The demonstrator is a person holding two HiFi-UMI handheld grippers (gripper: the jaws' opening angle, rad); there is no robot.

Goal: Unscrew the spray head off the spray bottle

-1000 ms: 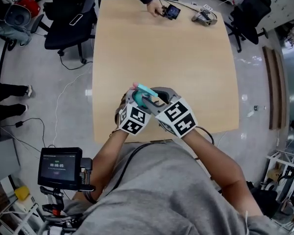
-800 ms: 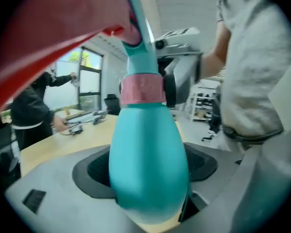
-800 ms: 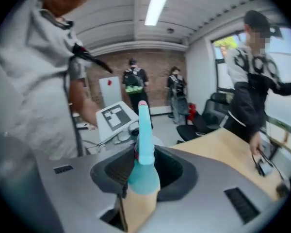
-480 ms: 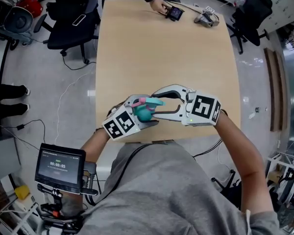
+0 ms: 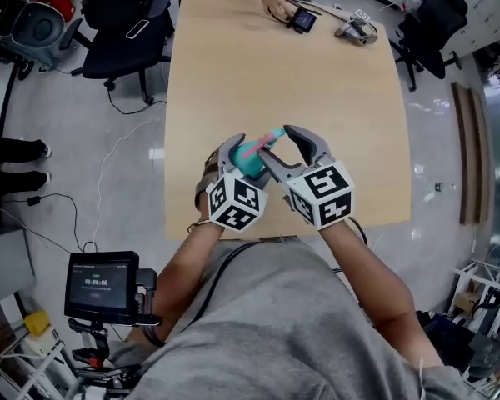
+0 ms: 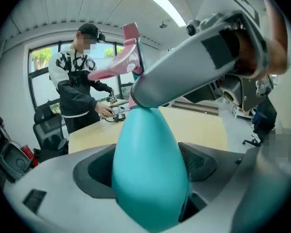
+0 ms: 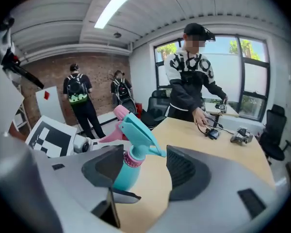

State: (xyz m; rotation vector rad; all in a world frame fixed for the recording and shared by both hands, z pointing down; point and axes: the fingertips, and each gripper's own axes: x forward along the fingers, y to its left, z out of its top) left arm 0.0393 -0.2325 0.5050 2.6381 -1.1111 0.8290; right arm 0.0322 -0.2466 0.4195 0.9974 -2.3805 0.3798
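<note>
Where the left gripper (image 5: 236, 158) sits: over the table's near edge, a little left of its middle, jaws clamped on the belly of the teal plastic spray bottle (image 6: 150, 164).
Bottle: held clear of the pale wooden table (image 5: 300, 73), tilted, neck leaning toward the far edge.
Spray head: the teal plastic spray head with pink trigger (image 7: 137, 132) is seated on the neck. The pink ribbed collar (image 7: 131, 159) is beneath it, with no gap showing.
Right gripper (image 7: 144, 166): jaws wide apart, straddling the collar and neck. One pad is just beside the collar and the other stands apart from it.
Changed: half a second ago the right gripper reached in from the right-edge side; it has swung round and now lies close beside the left gripper.
Meaning: probably a re-grip between turns. The head looks not yet off, and the next squeeze belongs on the collar.
Hidden: whether the thread has loosened at all. The bottle base is buried in the left jaws. Whether the nearer pad touches the collar cannot be told.
Far edge: a person's hand (image 5: 275, 5) by a small dark device (image 5: 304, 19), apart from the work.
</note>
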